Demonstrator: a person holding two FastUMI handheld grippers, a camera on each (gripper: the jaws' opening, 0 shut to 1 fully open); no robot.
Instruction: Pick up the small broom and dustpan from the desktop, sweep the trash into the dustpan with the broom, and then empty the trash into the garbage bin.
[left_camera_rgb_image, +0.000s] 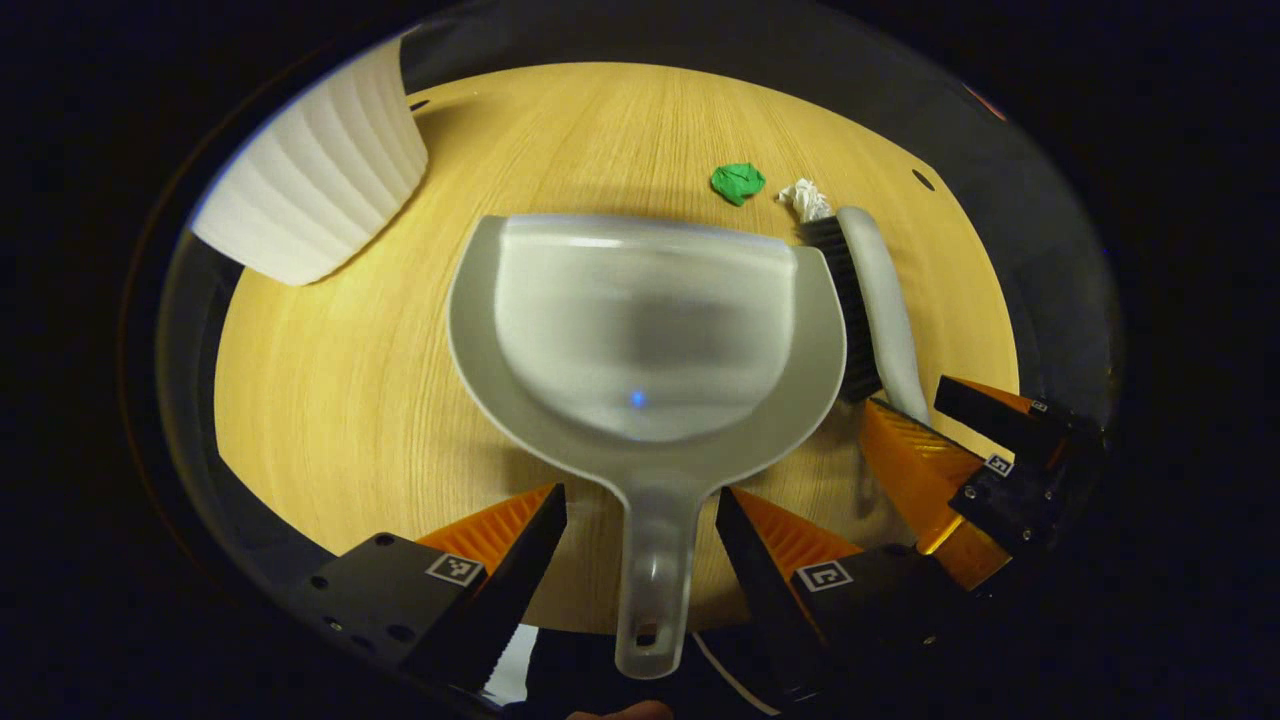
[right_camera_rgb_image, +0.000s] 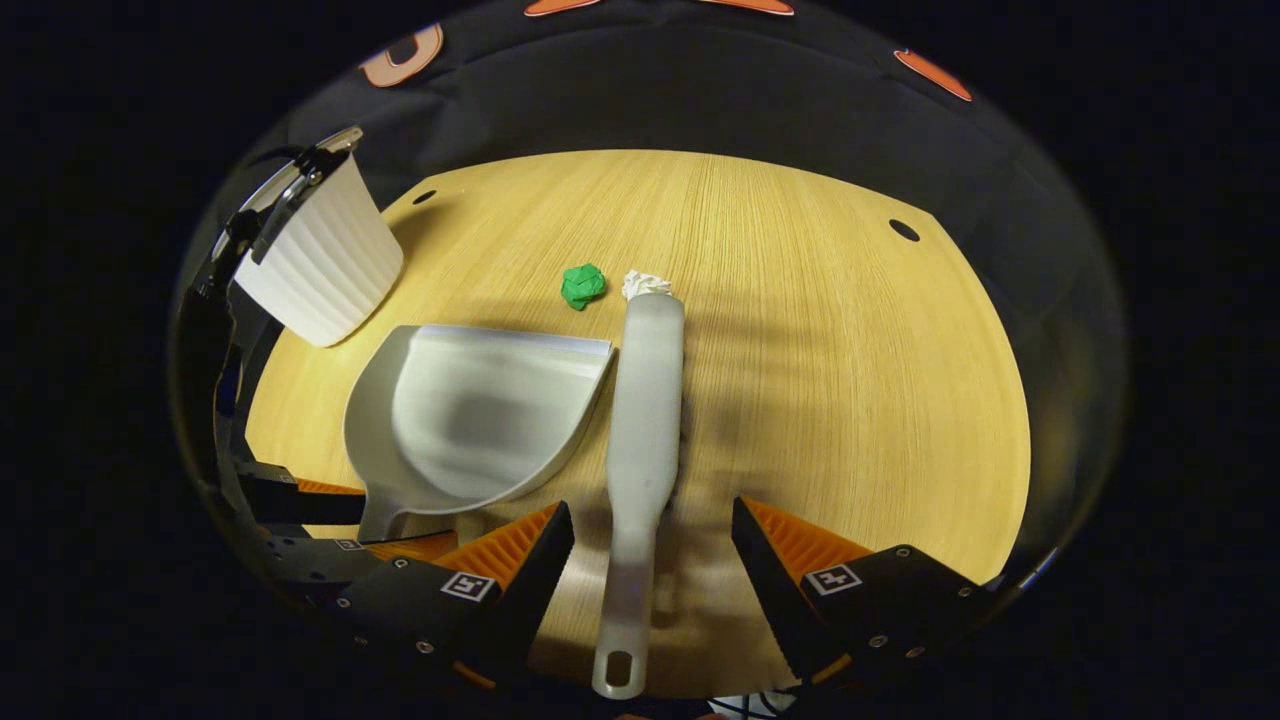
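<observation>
A grey dustpan (left_camera_rgb_image: 640, 330) lies flat on the wooden desktop (left_camera_rgb_image: 330, 400), its handle (left_camera_rgb_image: 655, 580) pointing back between the fingers of my left gripper (left_camera_rgb_image: 640, 510), which stands open around it without touching. To its right lies the small grey broom (left_camera_rgb_image: 880, 300) with dark bristles. A green paper ball (left_camera_rgb_image: 738, 182) and a white crumpled scrap (left_camera_rgb_image: 806, 198) rest beyond them. In the right gripper view, the broom (right_camera_rgb_image: 645, 400) lies lengthwise with its handle between the open fingers of my right gripper (right_camera_rgb_image: 650, 525). The dustpan (right_camera_rgb_image: 470, 420), green ball (right_camera_rgb_image: 583, 285) and white scrap (right_camera_rgb_image: 646, 284) show there too.
A white ribbed garbage bin (left_camera_rgb_image: 320, 170) stands at the desk's far left, also seen as the bin (right_camera_rgb_image: 320, 255) in the right gripper view. The right gripper (left_camera_rgb_image: 960, 470) shows at the lower right of the left gripper view. Bare desktop (right_camera_rgb_image: 850, 380) stretches right of the broom.
</observation>
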